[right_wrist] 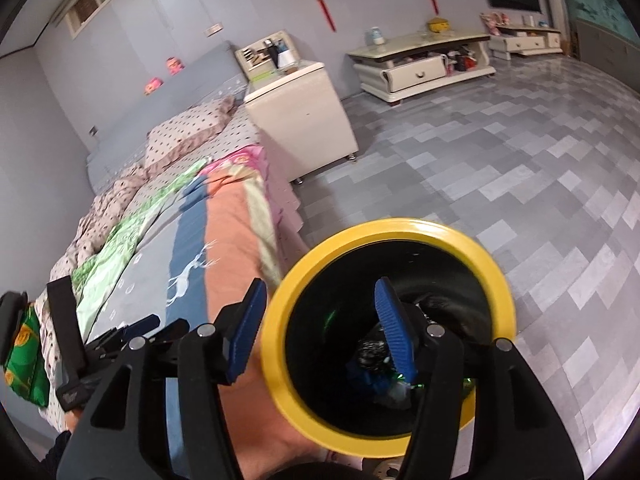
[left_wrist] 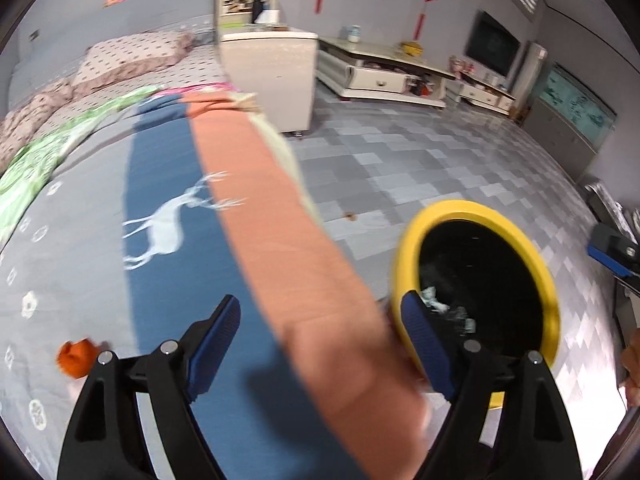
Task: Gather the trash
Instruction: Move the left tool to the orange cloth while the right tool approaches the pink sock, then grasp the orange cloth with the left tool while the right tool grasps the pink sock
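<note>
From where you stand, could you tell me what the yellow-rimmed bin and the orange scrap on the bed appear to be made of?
The yellow-rimmed bin looks like glossy moulded plastic: its smooth rim catches highlights. It seems lined with a shiny black bag. The orange scrap has creased, matte folds, so probably crumpled paper or tissue, though blur leaves that open.

**Bin beside the bed**

The round yellow-rimmed waste bin (right_wrist: 386, 336) stands on the grey tiled floor (right_wrist: 500, 168) just right of the bed (left_wrist: 80, 280). Crumpled scraps (left_wrist: 444, 308) lie inside it. A crumpled orange scrap (left_wrist: 76, 356) lies on the bed, near left. A cream bedside cabinet (right_wrist: 304, 112) stands far along the bed's right side.
</note>
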